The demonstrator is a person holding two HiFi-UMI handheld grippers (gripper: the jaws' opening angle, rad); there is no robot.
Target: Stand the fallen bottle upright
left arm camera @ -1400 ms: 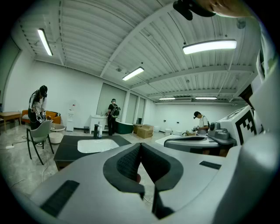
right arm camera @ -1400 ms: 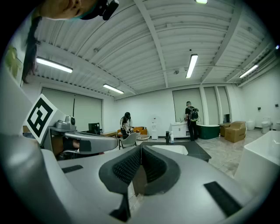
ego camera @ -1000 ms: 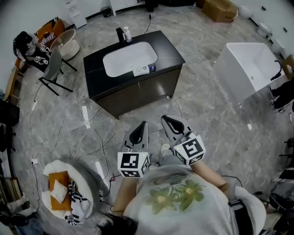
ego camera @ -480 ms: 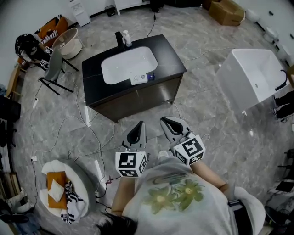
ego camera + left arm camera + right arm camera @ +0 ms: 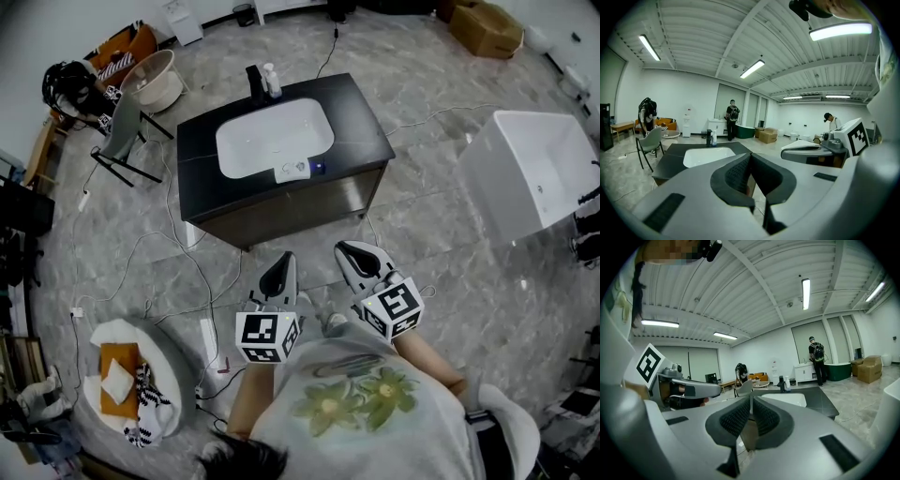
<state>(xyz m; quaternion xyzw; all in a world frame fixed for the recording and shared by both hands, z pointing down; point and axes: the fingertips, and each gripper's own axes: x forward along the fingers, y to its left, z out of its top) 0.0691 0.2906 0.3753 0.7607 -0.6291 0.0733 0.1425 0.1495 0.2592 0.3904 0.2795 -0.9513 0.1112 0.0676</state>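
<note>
1. Standing well apart from the black vanity, the person faced its front. Nothing on the counter was within reach of either tool, so the task seemed not yet begun.
2. The white sink basin took the middle of the counter and left only a narrow strip at the front edge.
3. The left gripper and the right gripper were held side by side before the body and aimed at the vanity, probably a carrying pose for the approach. In each gripper view the jaws were pressed together with nothing between them.
4. A small white object with a blue end lay flat on that front strip, at the basin's rim. It was most likely the fallen bottle.
5. Another white bottle stood upright beside the black faucet at the back and needed no help.
</note>
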